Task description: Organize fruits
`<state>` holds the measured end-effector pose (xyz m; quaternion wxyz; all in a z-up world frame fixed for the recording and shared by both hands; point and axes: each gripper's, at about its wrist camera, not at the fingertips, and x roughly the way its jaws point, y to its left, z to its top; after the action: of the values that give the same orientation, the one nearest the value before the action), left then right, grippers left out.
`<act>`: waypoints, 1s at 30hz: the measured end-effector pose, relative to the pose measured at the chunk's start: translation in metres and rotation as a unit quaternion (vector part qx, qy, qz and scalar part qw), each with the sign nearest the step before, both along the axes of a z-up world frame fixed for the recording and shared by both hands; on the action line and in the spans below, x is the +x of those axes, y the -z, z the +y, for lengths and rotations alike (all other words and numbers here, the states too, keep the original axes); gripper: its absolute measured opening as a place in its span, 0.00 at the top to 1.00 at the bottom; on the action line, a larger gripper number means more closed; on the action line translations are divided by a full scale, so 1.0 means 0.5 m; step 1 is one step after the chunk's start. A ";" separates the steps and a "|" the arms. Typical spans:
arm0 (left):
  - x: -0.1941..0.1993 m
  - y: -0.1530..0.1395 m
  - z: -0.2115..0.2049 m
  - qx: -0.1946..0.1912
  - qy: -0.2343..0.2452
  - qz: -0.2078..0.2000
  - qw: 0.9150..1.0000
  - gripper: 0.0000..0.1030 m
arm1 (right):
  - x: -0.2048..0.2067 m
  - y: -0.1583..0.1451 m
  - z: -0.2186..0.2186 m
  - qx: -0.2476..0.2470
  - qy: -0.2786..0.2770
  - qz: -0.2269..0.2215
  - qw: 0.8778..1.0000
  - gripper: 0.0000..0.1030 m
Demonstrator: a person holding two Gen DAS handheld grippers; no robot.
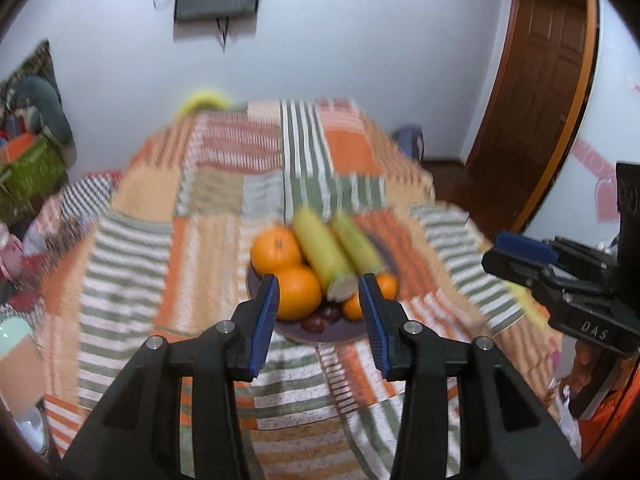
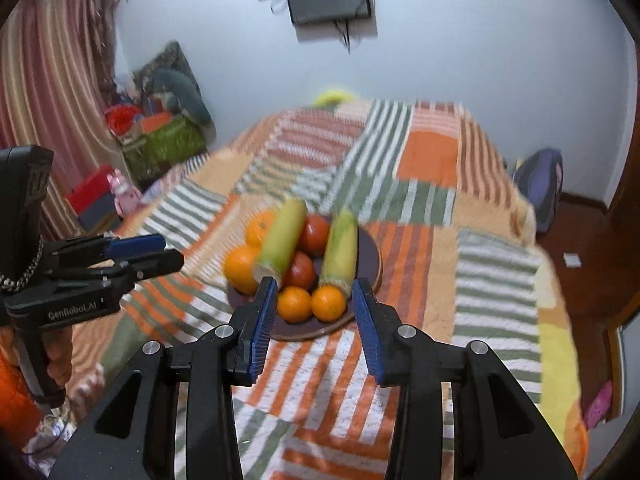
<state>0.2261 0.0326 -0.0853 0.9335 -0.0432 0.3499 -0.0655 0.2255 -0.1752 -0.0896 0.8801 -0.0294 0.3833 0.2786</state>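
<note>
Fruits (image 1: 296,280) heaped on a dark plate (image 2: 370,264), blurred; tomatoes partly hidden under two corn cobs (image 2: 340,256). Plate lies at 12 o'clock beyond left gripper (image 1: 318,300) and right gripper (image 2: 314,304), both narrowly parted, empty.

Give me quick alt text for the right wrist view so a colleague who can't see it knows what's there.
A dark round plate on a striped patchwork cloth holds oranges, red fruits and two corn cobs lying on top. The right tool hangs empty above the plate's near edge. The left tool shows at the left edge of the view.
</note>
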 end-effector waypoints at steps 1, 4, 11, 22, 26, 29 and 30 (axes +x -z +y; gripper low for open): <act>-0.017 -0.024 0.000 0.001 -0.002 -0.017 1.000 0.60 | -0.016 -0.026 -0.004 0.007 0.002 -0.015 1.000 0.65; -0.082 -0.103 0.001 0.007 -0.013 -0.074 0.997 0.60 | -0.066 -0.100 -0.015 0.030 0.007 -0.057 0.998 0.65; -0.216 -0.211 -0.009 0.007 -0.014 -0.156 0.988 0.59 | -0.180 -0.217 -0.019 0.060 0.018 -0.145 0.987 0.65; -0.340 -0.264 -0.018 0.016 -0.024 -0.221 0.975 0.26 | -0.259 -0.258 -0.015 0.079 0.044 -0.198 0.976 0.37; -0.357 -0.264 -0.018 0.018 -0.031 -0.229 0.973 0.13 | -0.277 -0.261 -0.012 0.073 0.062 -0.222 0.970 0.16; -0.364 -0.263 -0.016 0.014 -0.034 -0.228 0.973 0.08 | -0.281 -0.264 -0.014 0.077 0.062 -0.221 0.970 0.13; -0.366 -0.262 -0.016 0.013 -0.035 -0.227 0.973 0.07 | -0.282 -0.265 -0.015 0.077 0.065 -0.223 0.970 0.10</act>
<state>0.0431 0.0243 0.0455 0.9907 -0.0269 0.1279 -0.0367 0.0844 -0.1825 0.0427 0.9591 0.0022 0.1560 0.2360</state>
